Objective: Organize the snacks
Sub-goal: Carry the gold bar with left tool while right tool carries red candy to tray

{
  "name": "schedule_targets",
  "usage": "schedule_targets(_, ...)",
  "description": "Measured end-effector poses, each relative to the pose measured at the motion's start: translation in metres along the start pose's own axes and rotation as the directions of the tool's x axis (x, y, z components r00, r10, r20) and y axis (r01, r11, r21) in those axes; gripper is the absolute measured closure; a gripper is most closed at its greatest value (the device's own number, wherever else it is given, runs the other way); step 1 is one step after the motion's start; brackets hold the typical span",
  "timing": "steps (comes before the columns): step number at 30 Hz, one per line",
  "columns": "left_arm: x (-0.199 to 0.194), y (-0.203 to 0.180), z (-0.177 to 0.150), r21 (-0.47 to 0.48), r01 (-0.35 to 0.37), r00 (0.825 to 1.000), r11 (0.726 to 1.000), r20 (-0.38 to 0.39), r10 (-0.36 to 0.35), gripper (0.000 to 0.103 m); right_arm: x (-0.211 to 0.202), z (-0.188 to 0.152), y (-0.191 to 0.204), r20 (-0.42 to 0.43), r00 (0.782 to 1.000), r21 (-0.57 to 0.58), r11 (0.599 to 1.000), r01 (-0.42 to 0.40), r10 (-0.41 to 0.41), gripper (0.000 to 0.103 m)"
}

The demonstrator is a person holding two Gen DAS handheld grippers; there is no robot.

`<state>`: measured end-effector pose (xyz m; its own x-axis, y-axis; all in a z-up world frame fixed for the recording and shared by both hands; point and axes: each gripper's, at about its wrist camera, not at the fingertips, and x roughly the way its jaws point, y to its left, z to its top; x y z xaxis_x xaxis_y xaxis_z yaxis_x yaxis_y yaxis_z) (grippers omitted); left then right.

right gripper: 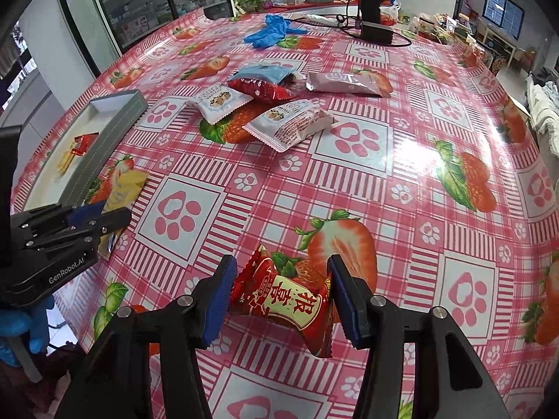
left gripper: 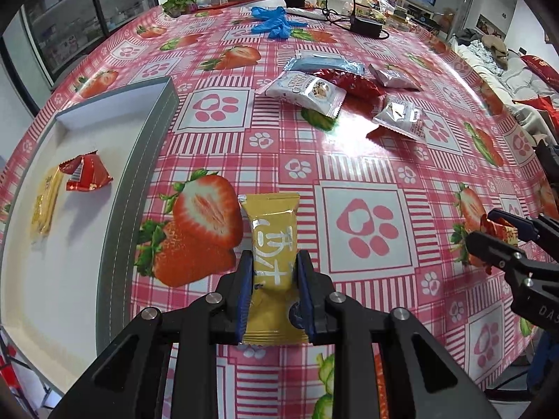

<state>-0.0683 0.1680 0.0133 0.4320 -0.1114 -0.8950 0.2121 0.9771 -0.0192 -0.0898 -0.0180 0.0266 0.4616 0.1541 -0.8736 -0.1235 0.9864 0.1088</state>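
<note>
Cluttered room with glass cabinets and shelving behind; round table [left gripper: 349, 160] under a glossy pink strawberry-and-paw-print cloth. At ten o'clock in the left wrist view, grey tray [left gripper: 139, 160] with a white floor, already holding two snacks: a red packet [left gripper: 87, 174] and a pale yellow packet [left gripper: 43, 206].

Left gripper [left gripper: 274, 279] clamped on a yellow wafer packet [left gripper: 272, 258], jaws pressed tight to both its long sides, packet pointing toward twelve o'clock just right of the tray wall. Right gripper [right gripper: 279, 293] around a red candy packet [right gripper: 290, 300]: left pad touching the wrapper, right pad at its edge, packet apparently lifted off the cloth, so judged gripped, though loosely.

Progress, judged: roughly a third done. Two pieces stowed, two in hand and not yet placed, and a heap left near twelve to one o'clock: two white granola packets [right gripper: 216, 101] [right gripper: 290, 122], a red wrapper [right gripper: 258, 89], a light blue pouch [right gripper: 265, 71] and a silvery pink pouch [right gripper: 346, 82].

Right wrist view only: printed characters on the red candy, and the left tool from the side at nine o'clock with its yellow load. Left wrist view only: the tray's inside seen openly, and the right tool at three o'clock with red wrapper between its fingers. Blue gloves [left gripper: 276, 22] and a black power brick [left gripper: 367, 24] far off at twelve o'clock, no part of the job.
</note>
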Motion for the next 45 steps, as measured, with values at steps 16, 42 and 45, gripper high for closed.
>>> schedule_targets(16,-0.027,-0.004,-0.003,0.01,0.02,0.999,1.0,0.042,-0.02,0.078,-0.022,-0.006,-0.002,0.042,0.999,0.031,0.999,-0.014,0.013,0.048)
schedule_targets(42,0.002,0.001,-0.017,-0.009,-0.049,0.996,0.999,-0.08,0.048,0.033,-0.031,-0.009,0.007,0.066,0.997,0.03,0.998,-0.048,0.046,0.048)
schedule_targets(45,0.003,-0.005,-0.016,0.001,-0.076,0.996,0.997,-0.036,0.076,0.028,-0.03,-0.009,0.006,0.069,0.996,0.035,0.998,-0.054,0.052,0.048)
